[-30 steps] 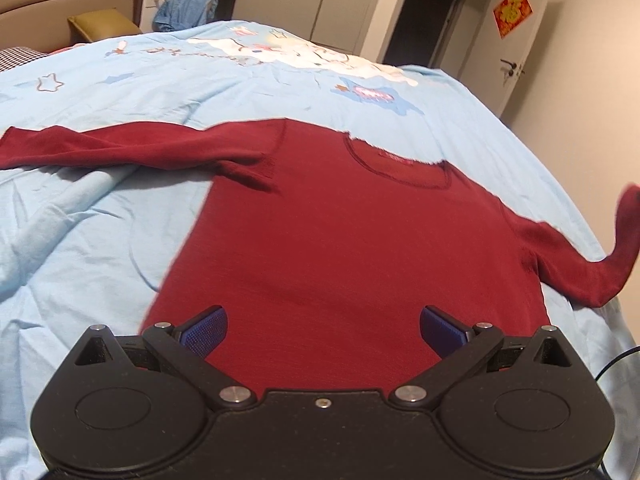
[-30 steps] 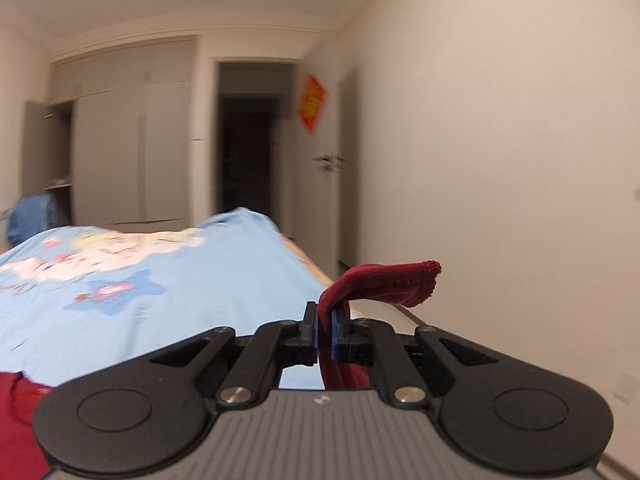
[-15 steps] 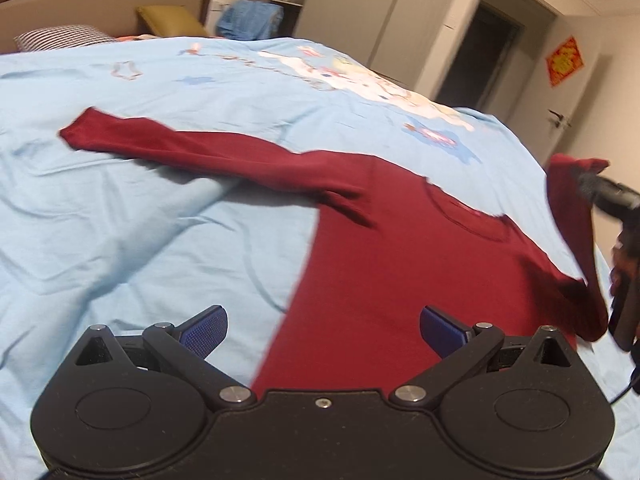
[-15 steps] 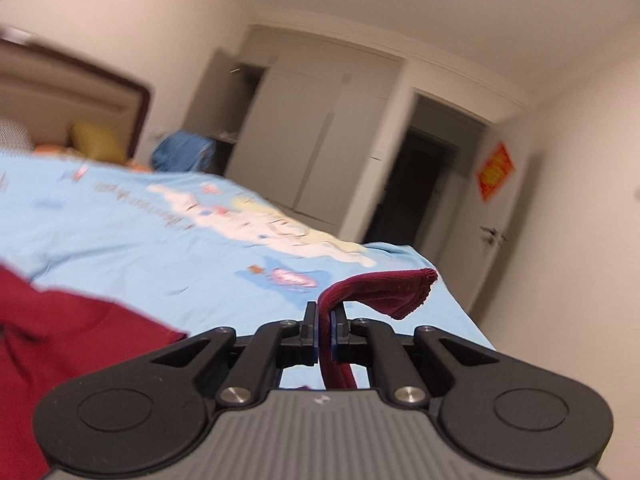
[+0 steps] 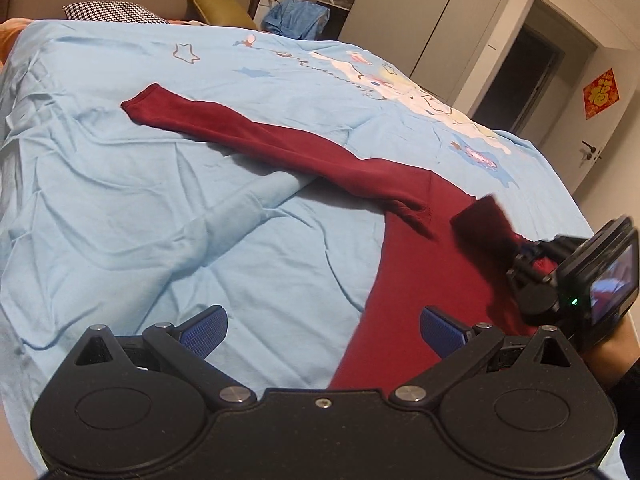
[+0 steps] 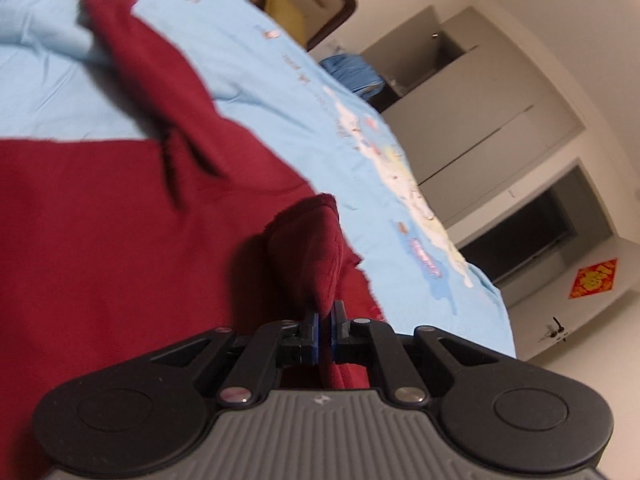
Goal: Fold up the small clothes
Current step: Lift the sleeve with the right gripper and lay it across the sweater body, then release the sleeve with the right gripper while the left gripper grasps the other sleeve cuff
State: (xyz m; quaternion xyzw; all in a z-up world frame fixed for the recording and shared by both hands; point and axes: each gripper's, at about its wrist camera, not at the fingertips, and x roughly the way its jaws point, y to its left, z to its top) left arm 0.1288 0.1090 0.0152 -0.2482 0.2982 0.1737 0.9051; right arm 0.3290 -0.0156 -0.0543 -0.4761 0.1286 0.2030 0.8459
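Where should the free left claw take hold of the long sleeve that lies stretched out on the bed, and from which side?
Grip the sleeve at its cuff, the far loose end. It lies flat and straight on the blue sheet, so the open left claw would likely do best coming down from above, fingers across the sleeve's width. The right claw already holds the other cuff.
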